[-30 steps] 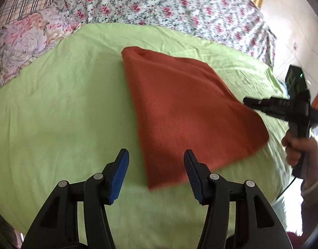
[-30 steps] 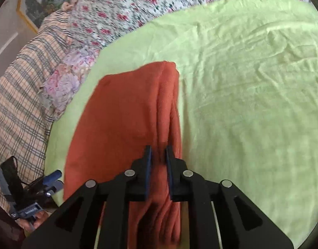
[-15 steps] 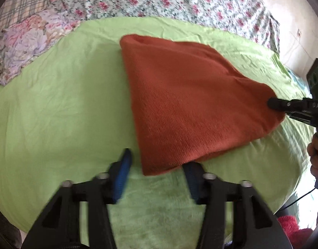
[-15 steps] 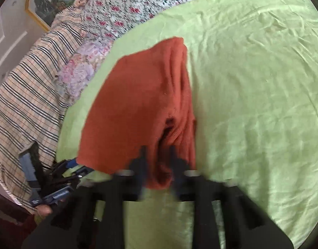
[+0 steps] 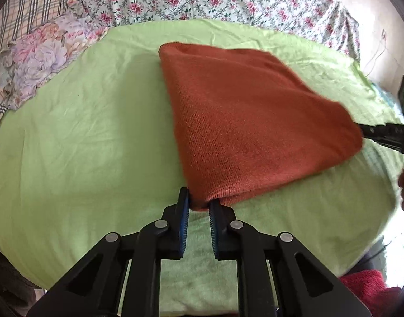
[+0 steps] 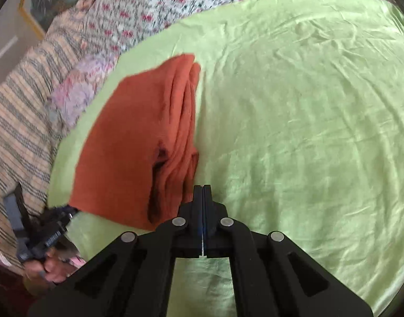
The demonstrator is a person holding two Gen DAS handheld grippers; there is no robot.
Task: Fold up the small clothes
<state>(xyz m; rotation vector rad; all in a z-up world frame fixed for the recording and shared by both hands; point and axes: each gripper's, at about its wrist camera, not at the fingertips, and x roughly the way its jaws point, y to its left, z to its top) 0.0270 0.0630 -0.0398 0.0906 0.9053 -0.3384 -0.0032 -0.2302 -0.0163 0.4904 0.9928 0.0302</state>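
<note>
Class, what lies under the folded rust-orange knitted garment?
The folded rust-orange knitted garment rests on a light green bedsheet, which shows all around it. Whatever lies beneath the garment's layers is covered.

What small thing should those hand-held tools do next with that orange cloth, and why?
Probably lift the left tool slightly, to start the next fold. Its jaws have just been closing and now pinch the near corner of the orange cloth, which lies on the green sheet. The right tool is shut with nothing in it, beside the cloth's edge.

Garment [image 5: 244, 121] on sheet [image 5: 83, 137] — pillow [image 5: 41, 55] behind
</note>
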